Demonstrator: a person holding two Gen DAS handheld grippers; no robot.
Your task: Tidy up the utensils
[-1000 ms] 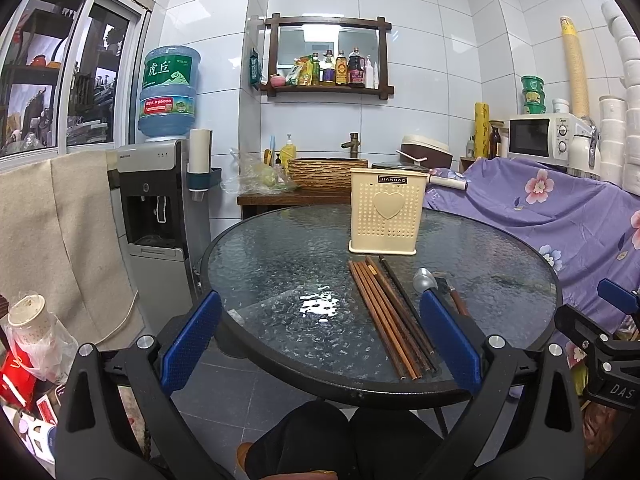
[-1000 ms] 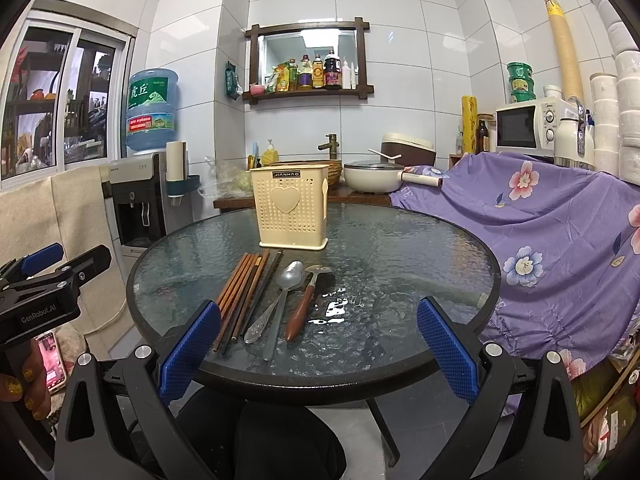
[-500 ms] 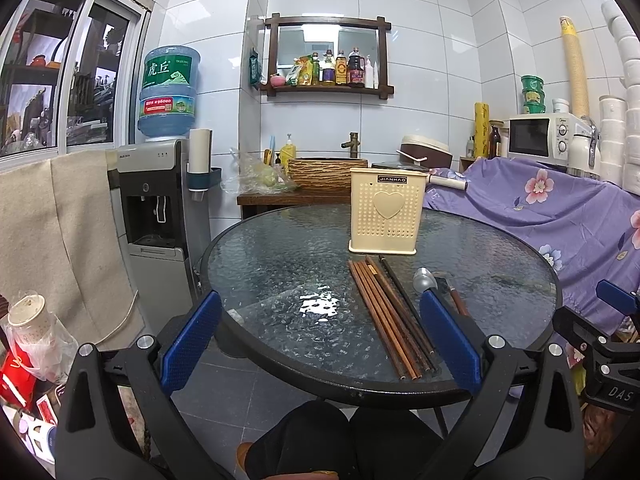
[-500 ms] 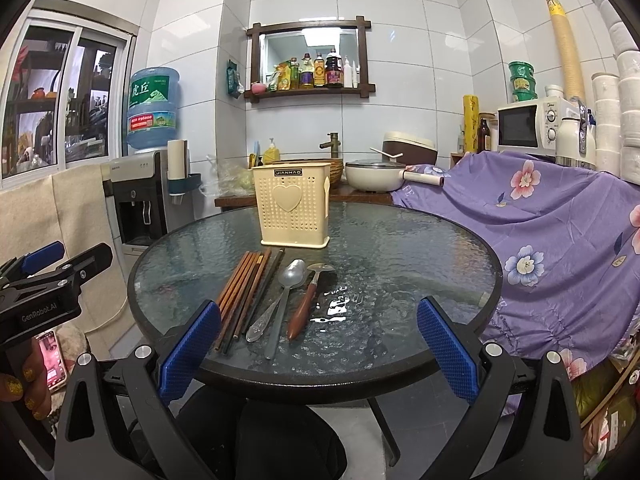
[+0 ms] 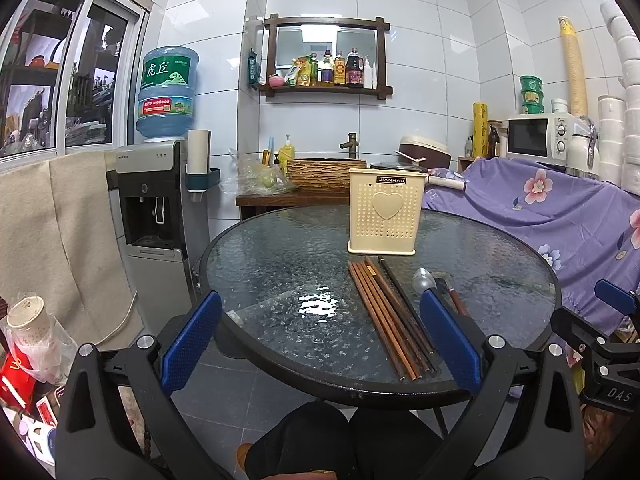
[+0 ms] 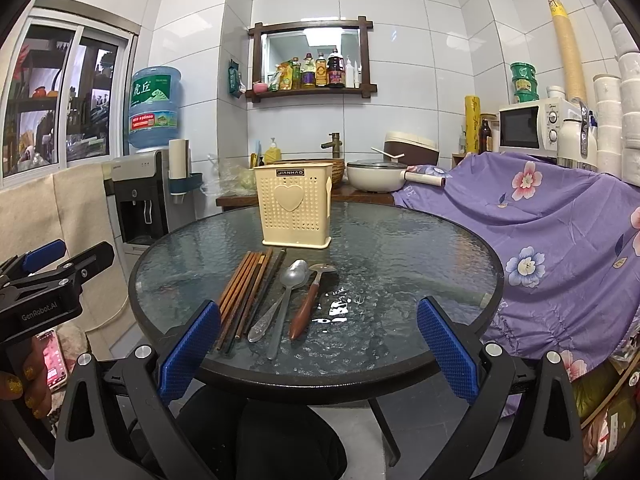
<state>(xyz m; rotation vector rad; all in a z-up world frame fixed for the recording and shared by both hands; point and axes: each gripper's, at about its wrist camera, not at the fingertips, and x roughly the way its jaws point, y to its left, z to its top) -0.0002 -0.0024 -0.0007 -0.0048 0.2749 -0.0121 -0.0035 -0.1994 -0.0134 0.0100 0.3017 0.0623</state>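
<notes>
Nothing's picked up yet, so this is looking like the start: both claws hanging off the near rim of the glass table [image 6: 440,240], w/ no utensil between the pads. Left gripper [image 5: 320,340] is spread wide & empty; right gripper [image 6: 318,344] is likewise wide & empty.

Landmark = cream utensil holder [image 6: 294,210], standing upright toward the far side of the table. Just in front of it the chopsticks [image 6: 250,288] are lying in a bundle, ends pointing at the holder. Beside them, to the holder's front-right, the metal spoon [image 6: 286,296] and the wood-handled utensil [image 6: 310,300] are lying near each other, apart from the holder.

Next move, prob.: right claw reaching fwd & down over one handle, closing on it, then lifting and tipping it upright into the holder's open top. Thin flat handles on slick glass are calling for a low, square pinch.
</notes>
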